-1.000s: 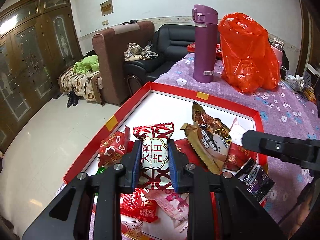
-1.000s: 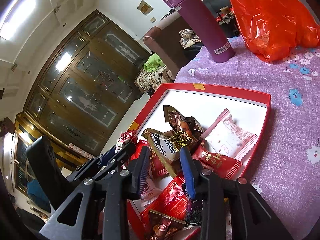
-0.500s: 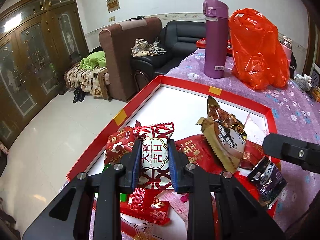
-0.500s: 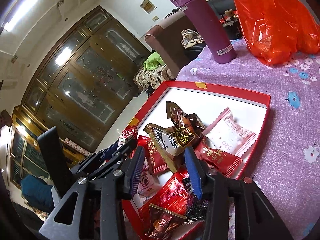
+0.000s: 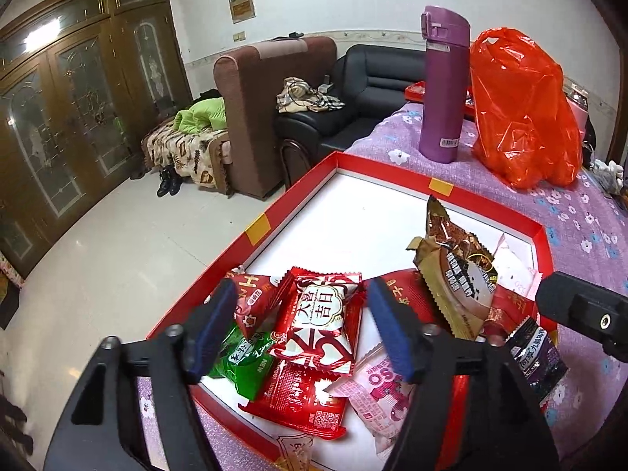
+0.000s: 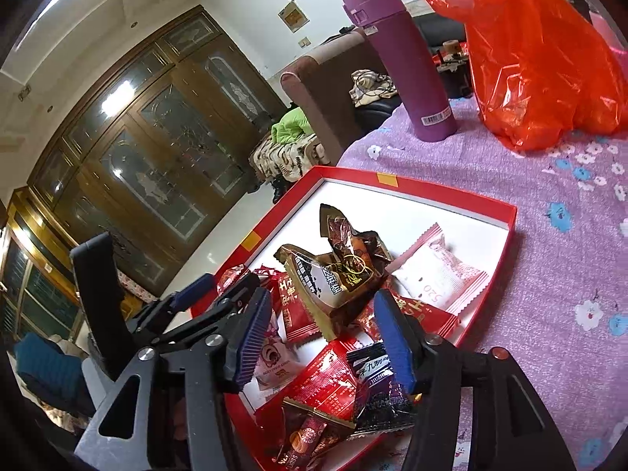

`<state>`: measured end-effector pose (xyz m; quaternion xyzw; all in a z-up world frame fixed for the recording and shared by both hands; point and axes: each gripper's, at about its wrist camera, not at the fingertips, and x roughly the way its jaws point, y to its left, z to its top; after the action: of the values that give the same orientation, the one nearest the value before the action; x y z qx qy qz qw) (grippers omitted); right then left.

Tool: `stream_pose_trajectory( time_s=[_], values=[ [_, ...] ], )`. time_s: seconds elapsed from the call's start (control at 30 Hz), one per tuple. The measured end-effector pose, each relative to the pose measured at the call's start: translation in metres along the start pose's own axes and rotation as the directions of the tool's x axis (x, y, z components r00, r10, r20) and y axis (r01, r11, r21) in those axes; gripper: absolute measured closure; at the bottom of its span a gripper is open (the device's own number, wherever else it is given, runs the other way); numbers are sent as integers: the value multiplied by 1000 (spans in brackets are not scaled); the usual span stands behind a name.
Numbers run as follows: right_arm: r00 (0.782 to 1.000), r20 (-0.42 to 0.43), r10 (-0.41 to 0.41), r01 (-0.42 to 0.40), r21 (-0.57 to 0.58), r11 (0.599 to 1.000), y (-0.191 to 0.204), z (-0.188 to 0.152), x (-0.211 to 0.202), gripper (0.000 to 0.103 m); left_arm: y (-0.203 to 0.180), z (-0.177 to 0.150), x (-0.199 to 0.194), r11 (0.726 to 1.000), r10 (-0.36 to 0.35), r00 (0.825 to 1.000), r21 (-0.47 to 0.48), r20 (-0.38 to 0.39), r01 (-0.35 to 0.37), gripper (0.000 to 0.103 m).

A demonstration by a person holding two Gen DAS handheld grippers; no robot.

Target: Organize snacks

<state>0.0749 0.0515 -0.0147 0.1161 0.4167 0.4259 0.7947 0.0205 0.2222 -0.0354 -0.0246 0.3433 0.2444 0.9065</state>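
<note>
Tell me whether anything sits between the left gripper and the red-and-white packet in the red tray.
Nothing visible does. The left gripper has its jaws opening, and the red-and-white packet lies directly between its fingers on top of the other snacks in the red tray, touching neither pad.

On the table with the purple flowered cloth (image 6: 549, 267) there is one shallow red cardboard box with a white floor (image 5: 353, 231). In it lie about ten wrapped snacks, piled so that the exact number is hard to tell: at least four red packets, two pink-white ones, two brown-gold ones, one green packet (image 5: 245, 365) and one dark purple packet (image 5: 539, 361). Behind the box stand one tall purple flask (image 5: 443, 90) and one orange plastic bag (image 5: 522, 114).
</note>
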Motion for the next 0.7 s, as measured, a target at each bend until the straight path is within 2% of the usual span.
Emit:
stream_pose_trajectory(
  time_s=[0.1,0.4,0.7],
  values=[
    [1000,11,-21,21,-13,1000,2,-1,-3,40,0,0,-2,1000,5,1000,1,9,-5,23],
    [994,66,-89,94,-69,993,9,-2,-10,37,5,-1,-10,999,30,999,-13,28,-30,20],
    [979,151,-140,154,-88,984,10,-1,-22,34,9,1,-22,1000,7,999,-11,49,-7,19]
  ],
)
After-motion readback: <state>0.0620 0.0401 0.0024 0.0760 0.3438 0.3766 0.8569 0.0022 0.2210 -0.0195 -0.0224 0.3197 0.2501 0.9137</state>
